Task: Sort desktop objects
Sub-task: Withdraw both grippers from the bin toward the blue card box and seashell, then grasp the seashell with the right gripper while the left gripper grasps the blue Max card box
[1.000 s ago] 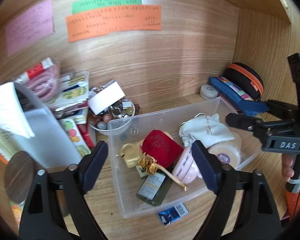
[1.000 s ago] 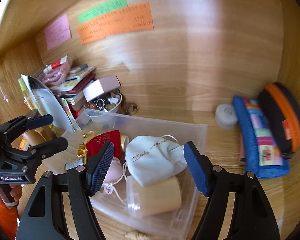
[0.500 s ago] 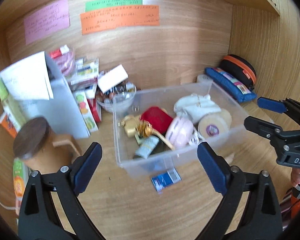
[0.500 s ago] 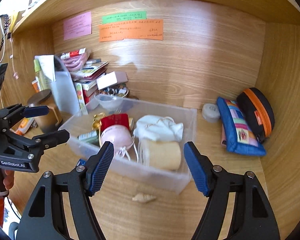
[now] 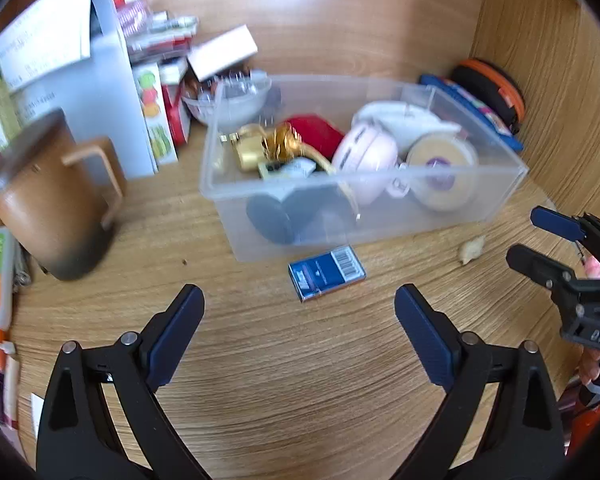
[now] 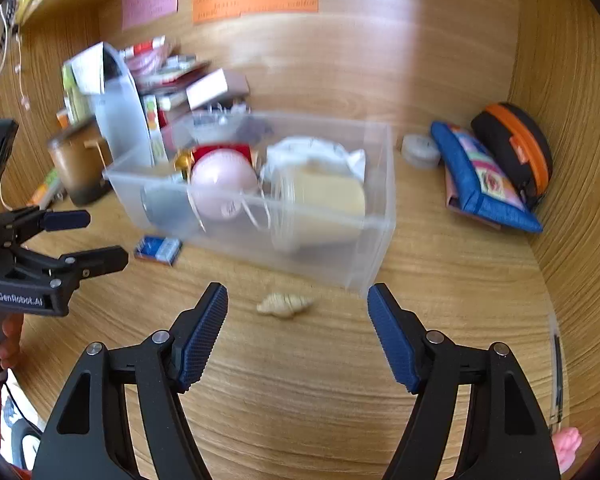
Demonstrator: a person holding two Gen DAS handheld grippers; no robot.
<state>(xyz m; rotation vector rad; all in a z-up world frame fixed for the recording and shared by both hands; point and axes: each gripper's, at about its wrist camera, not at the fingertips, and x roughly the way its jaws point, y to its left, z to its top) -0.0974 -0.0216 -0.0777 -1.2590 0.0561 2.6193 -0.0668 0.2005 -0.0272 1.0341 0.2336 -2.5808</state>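
**Both grippers empty, angled down at the desk in front of the bin**

Left gripper (image 5: 299, 304): jaws spread wide, nothing between the pads. It points down over bare wood, with the blue card box (image 5: 326, 273) lying flat just ahead of the fingertips, roughly centred between them. No contact. In the right wrist view the same gripper (image 6: 96, 238) comes in from the left edge, one finger above the other, held by a hand (image 6: 8, 340) low on the handle.

Right gripper (image 6: 297, 306): jaws moderately open, also empty. It tilts down toward the desk, and the small seashell (image 6: 285, 304) sits on the wood just past the fingertips, between them, not touched. In the left wrist view this gripper (image 5: 540, 240) enters from the right edge, with the shell (image 5: 473, 249) just left of its tips.

Task items:
- Clear plastic bin (image 5: 452, 216) sits mid-desk, just behind both loose items. The card box lies close to its front wall.
- Inside the bin: pink round case (image 5: 366, 156), tape roll (image 5: 440, 176), white cloth pouch (image 5: 404, 118), red box (image 5: 316, 130), gold-wrapped item (image 5: 276, 148).
- Brown mug (image 5: 56, 216) with a dark lid stands left of the bin, beside a white file holder (image 5: 112, 92) and a stack of boxes.
- Blue pencil case (image 6: 484, 184) and black-orange pouch (image 6: 516, 148) lean in the right corner, a small round tin (image 6: 420, 150) next to them.

Frames are motion-blurred, so label text is unreadable.
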